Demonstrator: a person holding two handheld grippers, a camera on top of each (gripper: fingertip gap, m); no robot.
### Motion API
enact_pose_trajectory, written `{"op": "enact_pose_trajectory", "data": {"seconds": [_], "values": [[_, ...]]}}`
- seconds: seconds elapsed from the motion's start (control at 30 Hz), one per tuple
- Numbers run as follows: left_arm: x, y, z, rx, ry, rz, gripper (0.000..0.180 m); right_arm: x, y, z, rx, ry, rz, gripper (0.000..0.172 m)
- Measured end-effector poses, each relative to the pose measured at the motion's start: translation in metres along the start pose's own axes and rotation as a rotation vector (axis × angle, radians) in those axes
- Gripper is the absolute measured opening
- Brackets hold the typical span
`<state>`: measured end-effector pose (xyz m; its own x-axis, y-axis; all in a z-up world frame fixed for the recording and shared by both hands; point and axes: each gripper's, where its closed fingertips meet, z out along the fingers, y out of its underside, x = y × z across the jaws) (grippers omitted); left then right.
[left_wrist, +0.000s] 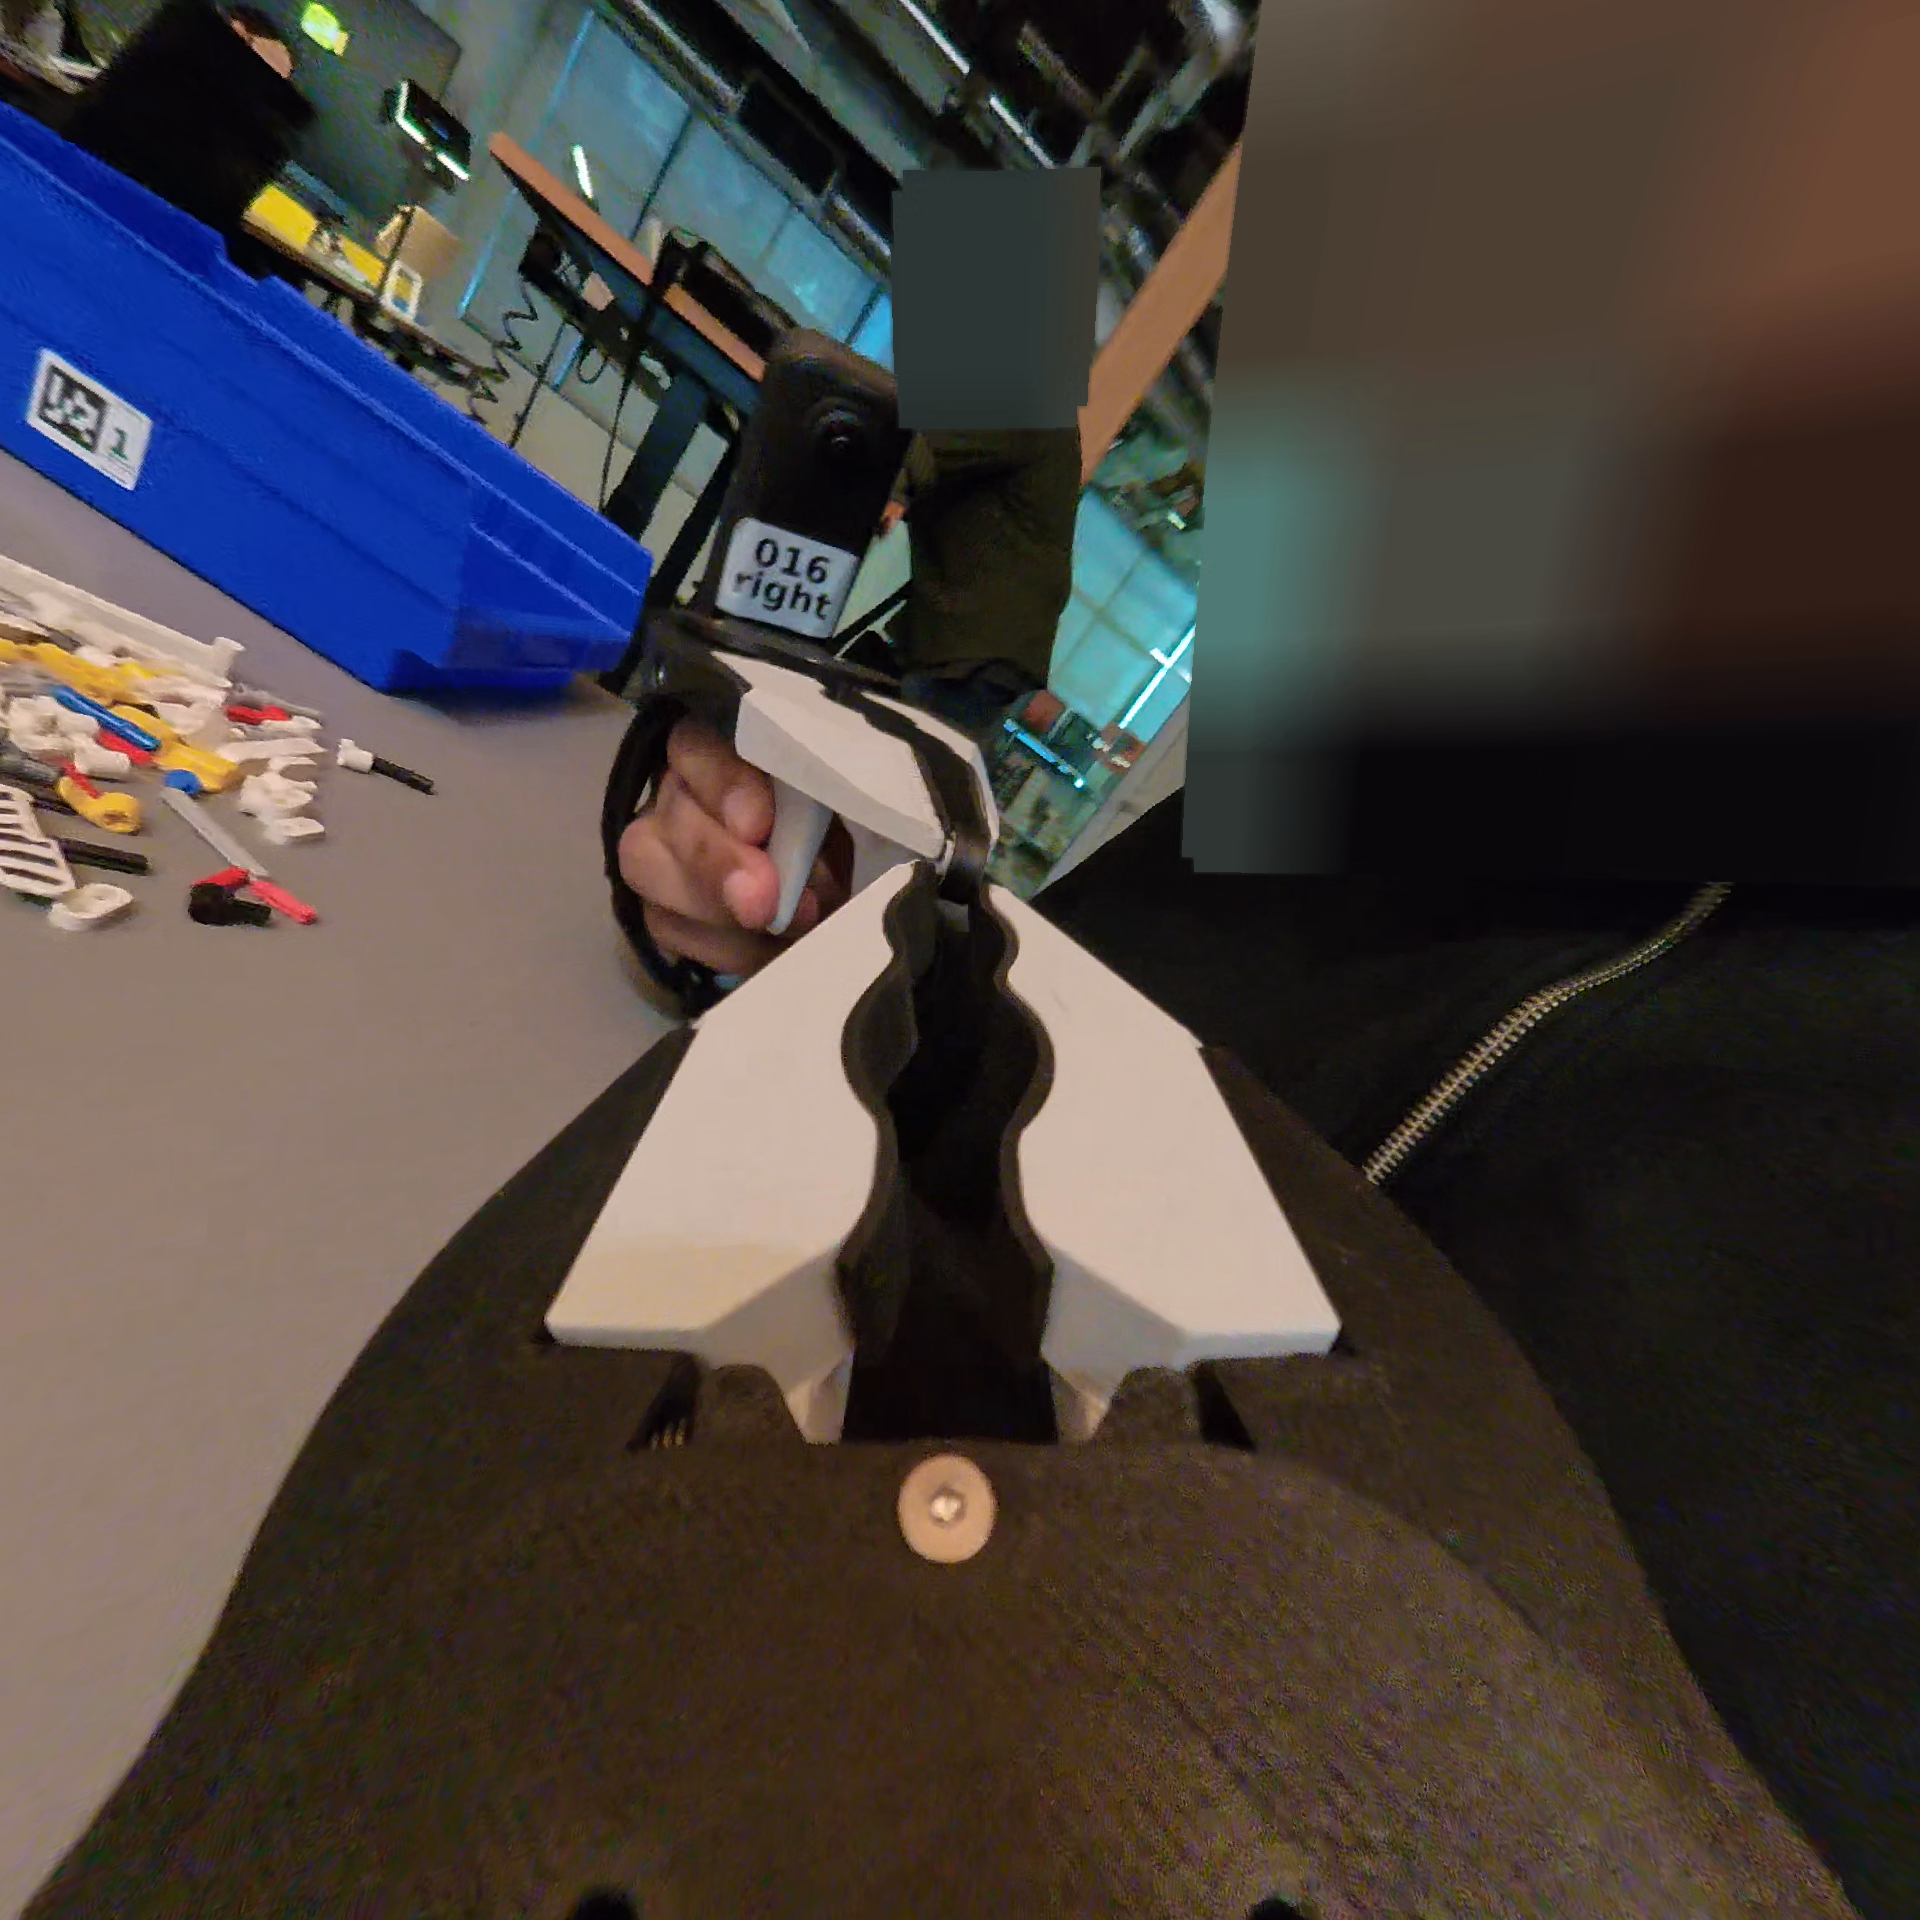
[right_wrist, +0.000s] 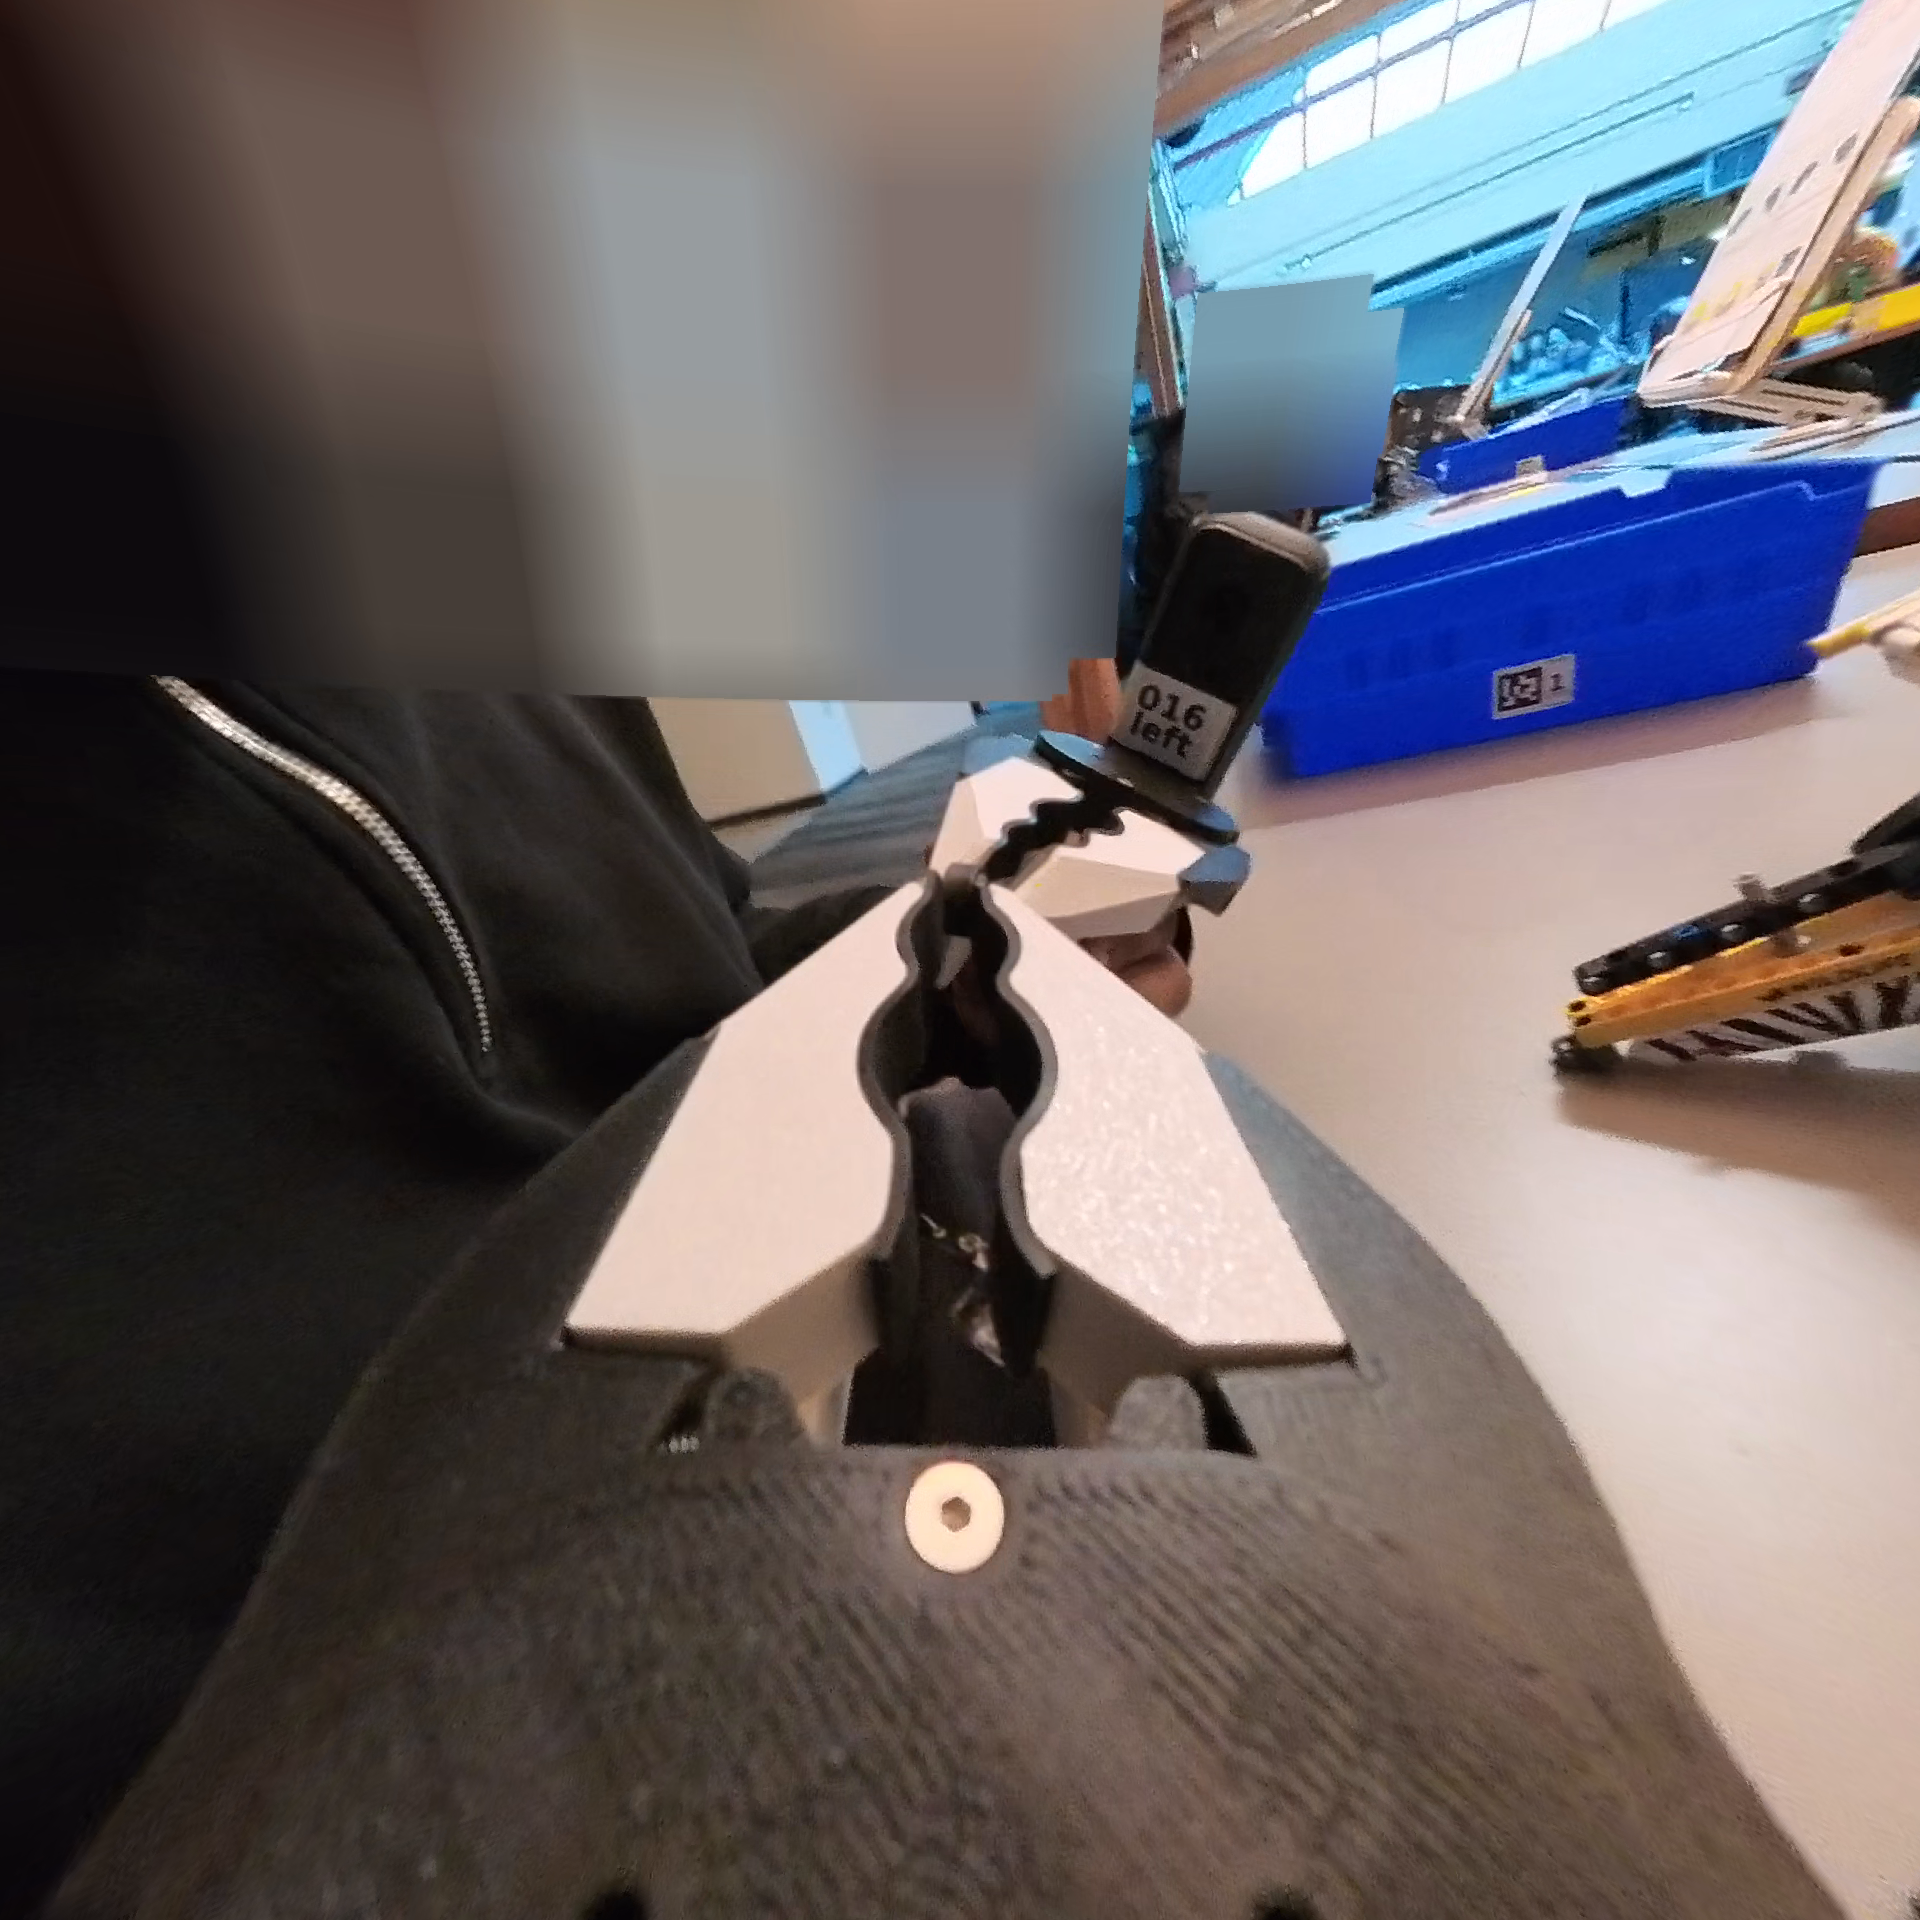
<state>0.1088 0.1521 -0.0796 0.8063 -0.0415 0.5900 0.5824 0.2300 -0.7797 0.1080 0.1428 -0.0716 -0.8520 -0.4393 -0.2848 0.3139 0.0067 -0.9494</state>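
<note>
The left gripper (left_wrist: 940, 883) is clenched, its 2 white fingers (left_wrist: 790, 1101) meeting at the tips with nothing visible between them. Its tips sit tip to tip against the right gripper (right_wrist: 951, 883), which is likewise clenched and shows nothing in its grasp; whether the 2 grippers actually touch cannot be told. Both are held up in front of a person's black zipped jacket (right_wrist: 312, 987), which fills the 3 o'clock side of the left wrist view and the 9 o'clock side of the right wrist view. A hand (left_wrist: 696, 852) wraps the white trigger of the right gripper, just beyond the left gripper's tips at 11 o'clock.

On the grey bench (left_wrist: 312, 1143), at 9 o'clock in the left wrist view, lies a loose scatter of small plastic building parts (left_wrist: 156, 769) in white, yellow, red, blue and black. In the right wrist view, at 3 o'clock, a partly built yellow-and-black model (right_wrist: 1745, 987) with striped panels rests on the bench. Farther off, a blue bin (left_wrist: 260, 468) with a square marker label stands on the bench, and beyond it are desks and windows.
</note>
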Motion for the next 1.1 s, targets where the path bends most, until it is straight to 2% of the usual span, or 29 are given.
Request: {"op": "enact_pose_trajectory", "data": {"seconds": [0.17,0.3,0.4,0.53,0.83,1.1], "values": [[0.005,-0.002,0.001,0.026,0.053,-0.037,0.002,-0.002,-0.004,0.000,0.067,-0.062,0.081,0.003],[-0.002,-0.003,-0.001,0.033,0.018,-0.039,0.002,0.004,-0.001,-0.001,0.070,-0.038,0.100,0.003],[-0.011,-0.002,-0.002,0.009,-0.080,0.015,0.002,0.014,0.004,-0.004,0.023,0.037,0.076,0.003],[-0.025,-0.001,-0.004,-0.039,-0.247,0.115,0.002,0.026,0.008,-0.008,-0.054,0.163,0.003,0.002],[-0.051,-0.010,-0.009,-0.021,-0.552,0.270,0.003,0.051,0.009,-0.015,-0.216,0.491,-0.281,0.002],[-0.055,-0.016,-0.011,0.029,-0.649,0.316,0.003,0.056,0.005,-0.015,-0.319,0.663,-0.491,0.000]]}}
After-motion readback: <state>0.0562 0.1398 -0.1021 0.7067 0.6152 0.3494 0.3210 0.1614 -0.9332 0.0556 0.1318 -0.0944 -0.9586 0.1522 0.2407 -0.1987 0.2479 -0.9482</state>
